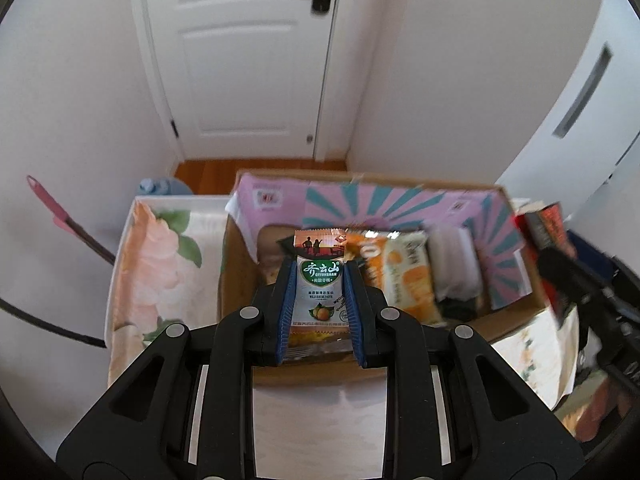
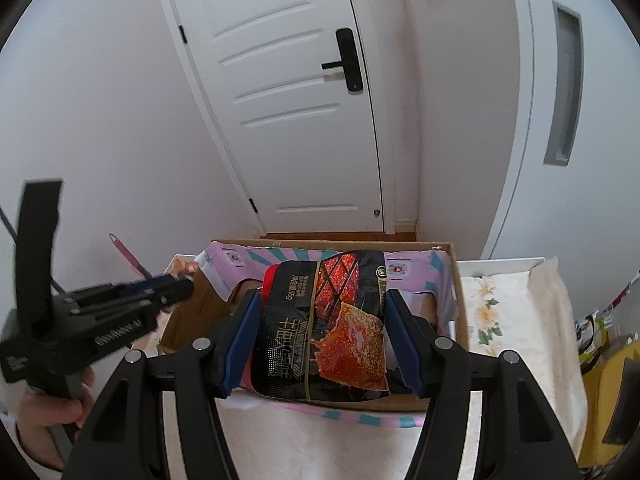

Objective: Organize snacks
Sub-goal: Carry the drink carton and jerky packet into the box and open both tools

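Observation:
My left gripper [image 1: 319, 280] is shut on a small white and green snack packet [image 1: 318, 300] with an orange fruit picture, held above the near left part of an open cardboard box [image 1: 236, 280]. The box holds an orange and white snack bag [image 1: 408, 276] and other packets. My right gripper [image 2: 322, 320] is shut on a large black and red snack bag [image 2: 324, 328], held over the same box [image 2: 460, 300]. The left gripper also shows in the right wrist view [image 2: 172, 288], at the box's left edge. The right gripper with its bag shows blurred at the right of the left wrist view [image 1: 560, 264].
The box stands on a table with a floral cloth [image 1: 160, 272]. A white door [image 2: 288, 120] and walls stand behind. A pink-handled tool [image 1: 60, 216] leans on the left wall. Cluttered items [image 2: 600, 344] lie at the right of the table.

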The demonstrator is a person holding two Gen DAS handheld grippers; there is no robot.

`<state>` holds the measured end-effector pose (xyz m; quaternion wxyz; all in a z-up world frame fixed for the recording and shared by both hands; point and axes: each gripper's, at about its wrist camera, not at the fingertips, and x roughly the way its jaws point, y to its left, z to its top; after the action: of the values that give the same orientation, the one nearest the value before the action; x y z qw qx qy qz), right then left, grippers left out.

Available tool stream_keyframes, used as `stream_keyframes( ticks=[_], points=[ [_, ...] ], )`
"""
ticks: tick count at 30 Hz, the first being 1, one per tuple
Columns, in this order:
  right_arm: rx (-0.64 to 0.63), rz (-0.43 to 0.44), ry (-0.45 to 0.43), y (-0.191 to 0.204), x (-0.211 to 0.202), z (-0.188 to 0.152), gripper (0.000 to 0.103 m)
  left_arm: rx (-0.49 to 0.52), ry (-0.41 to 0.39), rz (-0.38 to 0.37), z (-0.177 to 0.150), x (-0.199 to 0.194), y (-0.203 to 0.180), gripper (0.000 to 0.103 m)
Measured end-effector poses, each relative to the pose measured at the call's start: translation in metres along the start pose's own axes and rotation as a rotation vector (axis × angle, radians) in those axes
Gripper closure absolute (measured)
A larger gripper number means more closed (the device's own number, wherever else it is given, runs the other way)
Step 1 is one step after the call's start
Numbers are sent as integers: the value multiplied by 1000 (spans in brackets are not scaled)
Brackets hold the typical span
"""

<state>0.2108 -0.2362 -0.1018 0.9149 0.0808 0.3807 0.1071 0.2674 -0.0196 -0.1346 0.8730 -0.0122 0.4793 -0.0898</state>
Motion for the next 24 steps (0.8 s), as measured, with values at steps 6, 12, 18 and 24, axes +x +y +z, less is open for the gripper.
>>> stream_keyframes(
  ticks=[6,12,18,24],
  points=[
    [37,-34,39,-1,22,-1,46,46,51,-24,-6,30,6,6],
    [67,-54,72,-5,35,-4,46,93,15,-8,-13,23,7,0],
    [60,-35,99,1,47,-1,46,58,4,-12,-18,8,21,0],
    [68,29,179,11,74,5,42,47,1,8,-21,4,26,0]
  ],
)
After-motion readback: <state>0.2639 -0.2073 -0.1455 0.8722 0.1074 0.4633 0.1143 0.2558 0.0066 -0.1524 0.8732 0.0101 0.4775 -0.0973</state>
